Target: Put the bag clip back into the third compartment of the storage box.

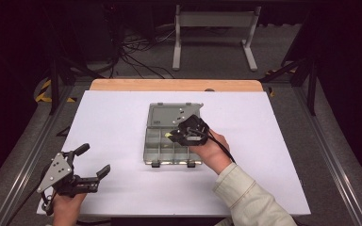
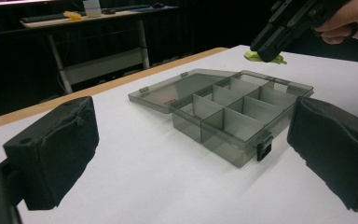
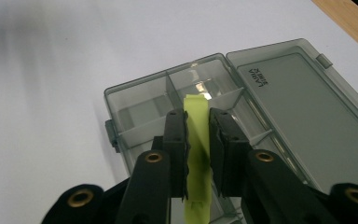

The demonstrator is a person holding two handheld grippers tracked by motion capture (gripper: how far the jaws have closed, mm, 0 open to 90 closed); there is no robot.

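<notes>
A smoky grey compartment box (image 1: 162, 149) lies open mid-table, its lid (image 1: 169, 115) folded flat toward the far side. My right gripper (image 1: 175, 135) hovers over the box's upper compartments, shut on a flat yellow-green piece (image 3: 197, 140) that sticks out past the pads. In the left gripper view that piece (image 2: 261, 57) shows under the right gripper (image 2: 272, 44), above the box (image 2: 235, 119). My left gripper (image 1: 94, 161) rests near the table's front left corner, open and holding nothing, its pads (image 2: 56, 154) wide apart and pointing at the box.
White table sheet (image 1: 113, 117) with a wooden strip (image 1: 174, 84) along the far edge. Beyond it stand a white bench frame (image 1: 214, 33) and floor cables (image 1: 136, 52). Metal rails (image 1: 28, 155) run along both table sides.
</notes>
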